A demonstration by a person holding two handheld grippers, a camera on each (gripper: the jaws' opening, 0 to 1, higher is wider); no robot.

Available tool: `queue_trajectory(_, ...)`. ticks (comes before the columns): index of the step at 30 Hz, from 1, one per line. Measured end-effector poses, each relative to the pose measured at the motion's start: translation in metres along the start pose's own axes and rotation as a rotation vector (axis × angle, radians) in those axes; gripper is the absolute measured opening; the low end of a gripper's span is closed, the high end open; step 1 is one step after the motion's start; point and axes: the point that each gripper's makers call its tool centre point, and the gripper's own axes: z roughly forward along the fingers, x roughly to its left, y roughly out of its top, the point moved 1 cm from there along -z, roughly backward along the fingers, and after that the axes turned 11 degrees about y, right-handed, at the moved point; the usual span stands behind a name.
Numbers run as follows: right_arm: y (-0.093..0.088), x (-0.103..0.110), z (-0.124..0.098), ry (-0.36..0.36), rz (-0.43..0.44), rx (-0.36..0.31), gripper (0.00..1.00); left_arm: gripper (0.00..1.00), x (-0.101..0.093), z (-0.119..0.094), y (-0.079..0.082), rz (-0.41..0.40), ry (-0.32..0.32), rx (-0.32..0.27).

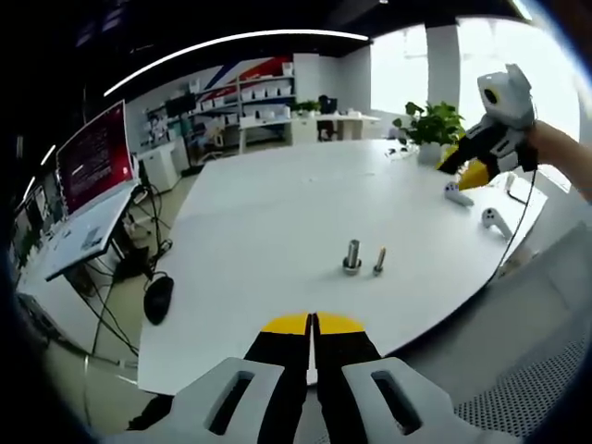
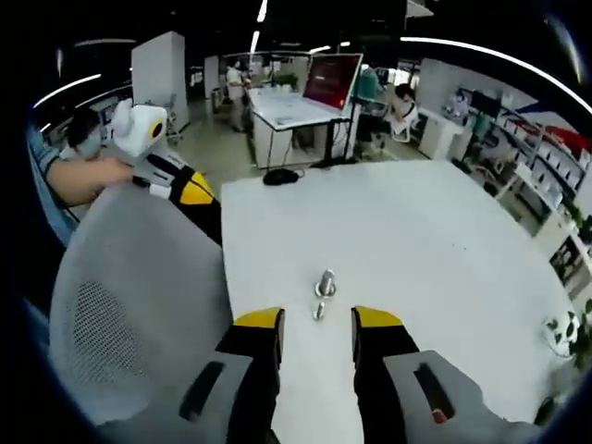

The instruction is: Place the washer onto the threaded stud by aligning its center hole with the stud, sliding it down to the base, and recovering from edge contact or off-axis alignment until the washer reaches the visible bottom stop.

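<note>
Two grippers are hovering empty: the left gripper [image 1: 313, 326] with fingers pressed together, the right gripper [image 2: 317, 320] with fingers spread apart. Just ahead of the right fingers, the threaded stud [image 2: 326, 283] is standing upright on the table [image 2: 425, 240]; a small piece [image 2: 318, 311], possibly the washer, is lying between them, likely awaiting pickup.

White table [image 1: 277, 213] — threaded stud [image 1: 351, 256], bolt [image 1: 379, 261], two controllers [image 1: 458, 193].

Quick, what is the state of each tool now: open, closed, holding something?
Left tool: closed, jaws together, nothing between them.
Right tool: open, empty, above the table.
</note>
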Motion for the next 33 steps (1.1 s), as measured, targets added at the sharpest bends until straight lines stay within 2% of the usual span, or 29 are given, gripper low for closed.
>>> queue_trajectory(2,-0.001,0.003,-0.014,-0.023,0.038,-0.046,0.32,0.0,-0.001,-0.001,0.0,0.009,-0.004,-0.001)
queue_trajectory(4,-0.003,-0.001,-0.03,-0.099,0.087,-0.112,0.33,0.0,-0.002,-0.002,0.001,0.016,-0.004,-0.011)
queue_trajectory(5,-0.004,-0.001,-0.035,-0.116,0.105,-0.14,0.33,0.0,-0.002,-0.002,0.002,0.017,-0.004,-0.014)
queue_trajectory(8,-0.016,0.004,-0.049,-0.148,0.166,-0.186,0.32,0.0,-0.003,-0.003,0.001,0.025,-0.01,-0.012)
queue_trajectory(11,-0.028,-0.002,-0.063,-0.181,0.235,-0.229,0.33,0.0,-0.003,-0.003,0.002,0.023,-0.009,-0.016)
queue_trajectory(15,-0.034,0.002,-0.078,-0.246,0.32,-0.335,0.32,0.0,-0.003,-0.003,0.002,0.019,-0.005,-0.018)
queue_trajectory(24,-0.052,0.01,-0.089,-0.313,0.398,-0.421,0.32,0.0,-0.003,-0.003,0.002,0.021,-0.01,-0.019)
queue_trajectory(27,-0.063,0.012,-0.092,-0.362,0.414,-0.424,0.32,0.0,-0.004,-0.004,0.004,0.02,-0.015,-0.031)
queue_trajectory(33,-0.08,0.022,-0.086,-0.368,0.453,-0.41,0.32,0.0,-0.005,-0.004,0.003,0.028,-0.017,-0.028)
